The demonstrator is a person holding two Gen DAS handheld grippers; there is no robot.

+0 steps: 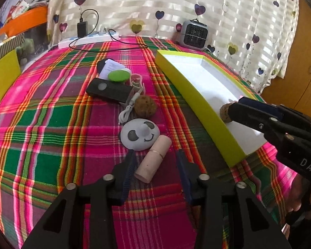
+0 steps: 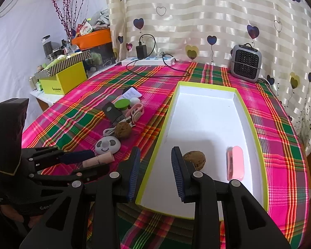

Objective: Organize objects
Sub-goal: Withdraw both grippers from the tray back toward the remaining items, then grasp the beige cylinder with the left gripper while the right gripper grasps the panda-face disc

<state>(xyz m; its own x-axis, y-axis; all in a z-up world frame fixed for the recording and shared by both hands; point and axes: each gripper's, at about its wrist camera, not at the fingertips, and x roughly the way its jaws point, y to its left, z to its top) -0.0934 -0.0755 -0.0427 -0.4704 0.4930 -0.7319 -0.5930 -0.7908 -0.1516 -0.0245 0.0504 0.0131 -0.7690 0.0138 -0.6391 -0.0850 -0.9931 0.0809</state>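
Observation:
A yellow-rimmed white tray (image 1: 199,101) (image 2: 153,155) lies on the plaid table. In it are a brown walnut (image 2: 194,159) (image 1: 225,112) and a pink case (image 2: 236,162). My right gripper (image 2: 155,161) is open over the tray's near left rim, the walnut just beyond its right finger. My left gripper (image 1: 155,159) is open around a pink cylinder (image 1: 153,159) (image 2: 98,159) lying on the cloth. Beyond the cylinder lie a panda-face disc (image 1: 140,134) (image 2: 107,145), another walnut (image 1: 145,105) (image 2: 122,129), a white cable (image 1: 127,110), a black box (image 1: 107,90) and a green-lidded jar (image 1: 118,75).
A small grey heater (image 2: 246,63) and a white power strip (image 2: 148,61) with a charger stand at the table's back edge by the curtain. A yellow box (image 2: 63,81) and cluttered shelves sit at the far left. A pink clip (image 1: 136,82) lies by the jar.

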